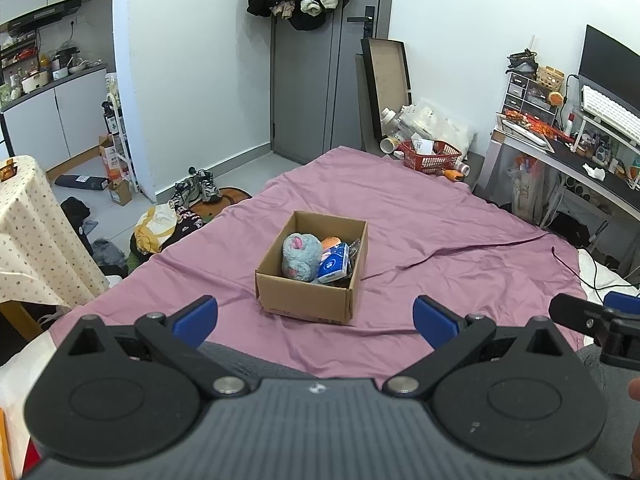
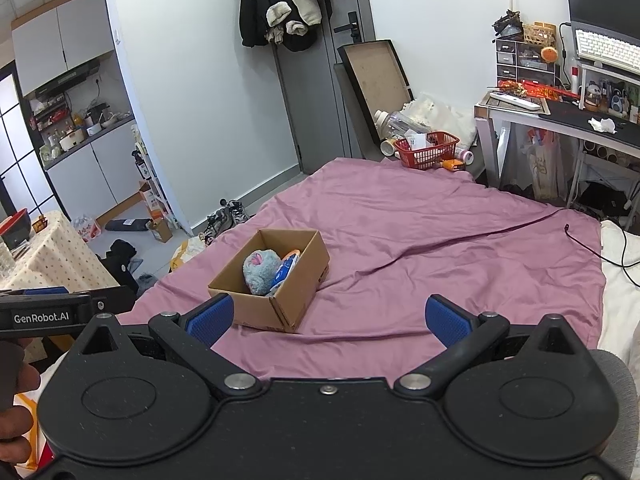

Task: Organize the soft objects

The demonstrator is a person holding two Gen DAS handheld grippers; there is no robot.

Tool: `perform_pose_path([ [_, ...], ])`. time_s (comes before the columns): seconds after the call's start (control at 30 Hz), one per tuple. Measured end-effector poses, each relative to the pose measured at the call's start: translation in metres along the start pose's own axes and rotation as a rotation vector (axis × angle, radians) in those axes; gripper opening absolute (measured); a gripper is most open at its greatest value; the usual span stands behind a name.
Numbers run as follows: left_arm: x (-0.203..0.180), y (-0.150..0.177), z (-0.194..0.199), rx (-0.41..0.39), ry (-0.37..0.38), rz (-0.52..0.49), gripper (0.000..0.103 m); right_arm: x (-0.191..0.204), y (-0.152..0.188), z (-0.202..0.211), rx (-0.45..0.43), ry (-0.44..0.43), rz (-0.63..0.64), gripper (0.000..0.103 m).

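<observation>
An open cardboard box (image 1: pixel 308 300) stands on the purple bed sheet (image 1: pixel 440 232). Inside it lie a blue-grey plush toy (image 1: pixel 299 255), a blue tissue pack (image 1: pixel 334 267), an orange item (image 1: pixel 330 242) and a dark wrapped item (image 1: pixel 354 251). The box (image 2: pixel 276 312) with the plush (image 2: pixel 261 266) and tissue pack (image 2: pixel 285 270) also shows in the right wrist view. My left gripper (image 1: pixel 316 318) is open and empty, held near the box's front. My right gripper (image 2: pixel 328 320) is open and empty, to the right of the box. Each gripper shows at the edge of the other's view.
A red basket (image 1: pixel 432 156) and bottles sit at the bed's far end. A desk (image 2: pixel 568 120) with keyboard and monitor stands on the right. A black cable (image 2: pixel 580 240) lies on the sheet. Shoes and clothes litter the floor on the left, beside a cloth-covered table (image 1: pixel 28 232).
</observation>
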State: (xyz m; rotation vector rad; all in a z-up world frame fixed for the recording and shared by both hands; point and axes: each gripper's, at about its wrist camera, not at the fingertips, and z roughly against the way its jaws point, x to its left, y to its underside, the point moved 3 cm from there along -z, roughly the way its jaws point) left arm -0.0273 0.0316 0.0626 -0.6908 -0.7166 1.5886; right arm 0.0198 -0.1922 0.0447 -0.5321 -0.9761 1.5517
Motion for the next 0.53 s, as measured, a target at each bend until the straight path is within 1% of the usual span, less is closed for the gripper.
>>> perform_pose_path([
  [0.2,0.0,0.0,-0.001,-0.004,-0.005,0.006,0.103,-0.001,0.0,-0.001,0.005,0.004,-0.004,0.103],
  [0.37,0.005,0.003,-0.002,-0.008,0.008,0.026,0.103,0.001,-0.001,-0.002,0.0,0.014,-0.005,0.103],
  [0.53,0.011,0.004,-0.007,0.002,0.004,0.038,0.103,0.002,-0.002,-0.006,-0.001,0.013,-0.012,0.103],
])
